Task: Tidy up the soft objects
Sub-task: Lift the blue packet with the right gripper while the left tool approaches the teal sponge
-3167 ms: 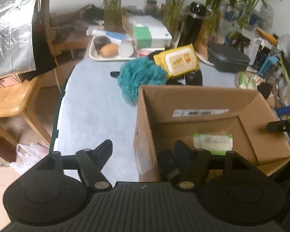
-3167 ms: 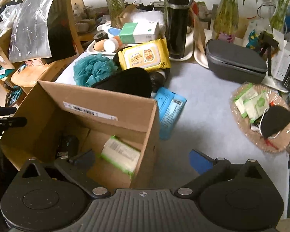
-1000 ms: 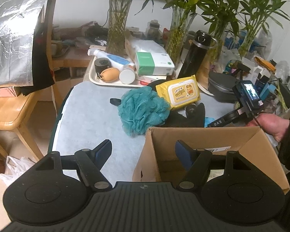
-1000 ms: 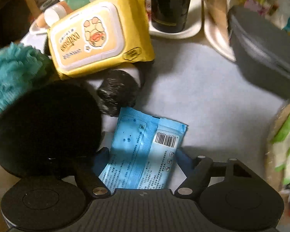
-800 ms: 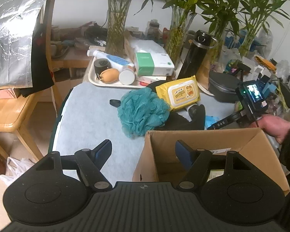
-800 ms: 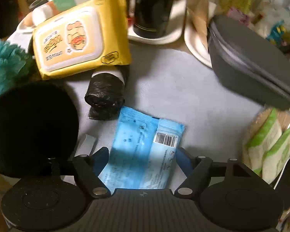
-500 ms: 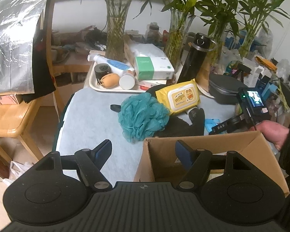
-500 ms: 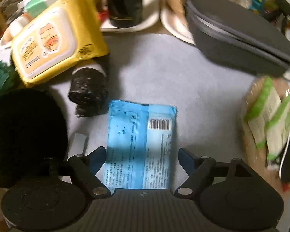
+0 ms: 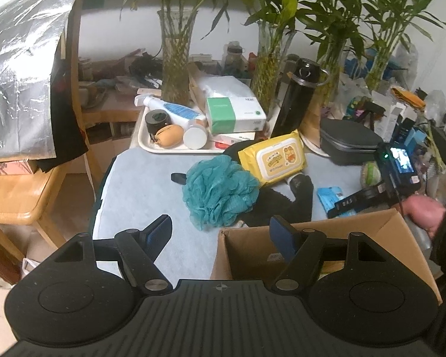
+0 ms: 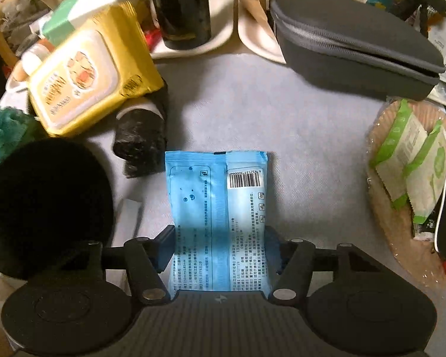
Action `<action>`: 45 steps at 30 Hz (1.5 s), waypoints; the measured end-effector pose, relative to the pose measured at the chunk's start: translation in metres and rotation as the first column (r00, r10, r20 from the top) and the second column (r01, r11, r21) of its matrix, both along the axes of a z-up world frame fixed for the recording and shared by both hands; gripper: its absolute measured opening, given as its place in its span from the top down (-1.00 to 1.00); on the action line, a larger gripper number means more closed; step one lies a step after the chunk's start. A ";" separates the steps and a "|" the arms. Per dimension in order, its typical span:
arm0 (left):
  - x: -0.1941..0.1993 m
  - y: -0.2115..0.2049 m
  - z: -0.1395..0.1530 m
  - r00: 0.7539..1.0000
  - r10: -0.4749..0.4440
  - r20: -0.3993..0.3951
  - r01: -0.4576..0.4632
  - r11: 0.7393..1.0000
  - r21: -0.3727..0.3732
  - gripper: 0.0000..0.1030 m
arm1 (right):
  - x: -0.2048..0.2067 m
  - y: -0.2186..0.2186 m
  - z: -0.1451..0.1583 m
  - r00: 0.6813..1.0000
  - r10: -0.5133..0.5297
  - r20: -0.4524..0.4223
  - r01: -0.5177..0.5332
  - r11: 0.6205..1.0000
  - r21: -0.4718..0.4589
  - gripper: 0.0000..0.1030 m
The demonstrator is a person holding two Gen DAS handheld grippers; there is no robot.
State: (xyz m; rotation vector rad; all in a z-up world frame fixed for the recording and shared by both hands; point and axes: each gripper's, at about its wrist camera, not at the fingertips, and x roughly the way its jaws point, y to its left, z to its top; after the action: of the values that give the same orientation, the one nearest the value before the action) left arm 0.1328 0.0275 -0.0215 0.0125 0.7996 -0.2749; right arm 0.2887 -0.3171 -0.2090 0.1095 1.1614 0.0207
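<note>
A blue wipes packet (image 10: 217, 214) lies flat on the pale table between the fingers of my right gripper (image 10: 220, 244); the jaws have closed in against its two sides. It also shows in the left wrist view (image 9: 331, 196). My left gripper (image 9: 223, 232) is open and empty, held above the near left corner of the open cardboard box (image 9: 312, 232). A teal bath pouf (image 9: 220, 196), a yellow wipes pack (image 9: 272, 157) and a black soft item (image 10: 44, 208) lie behind the box.
A black bag roll (image 10: 139, 136) lies left of the blue packet. A grey zip case (image 10: 353, 44) and a black flask (image 9: 297, 95) stand further back. A wicker plate (image 10: 383, 223) with green sachets is at right. A white tray (image 9: 145, 145) holds toiletries.
My right gripper has moved from the box to the blue packet, squared up over it and closed in on its sides. My left gripper has risen and drawn back from the box.
</note>
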 end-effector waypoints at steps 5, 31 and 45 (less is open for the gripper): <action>0.004 0.000 0.000 1.000 -0.017 0.001 0.017 1.000 0.005 -0.40 | -0.016 -0.001 0.024 0.998 0.002 0.070 -0.002 1.000 0.013 -0.25; 0.071 0.005 -0.039 0.991 -0.135 -0.005 0.135 0.991 -0.010 -0.40 | -0.099 -0.014 0.130 0.960 0.112 0.258 -0.117 0.993 0.004 -0.25; 0.117 -0.004 -0.087 0.984 -0.170 -0.048 0.171 0.985 0.026 -0.38 | -0.122 -0.006 0.153 0.936 0.169 0.307 -0.188 0.982 0.032 -0.25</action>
State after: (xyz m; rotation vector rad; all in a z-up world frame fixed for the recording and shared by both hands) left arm 0.2493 0.0235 -0.1080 0.1034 0.8493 -0.4263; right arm 0.1672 -0.3228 -0.0564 0.0517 0.8592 0.2272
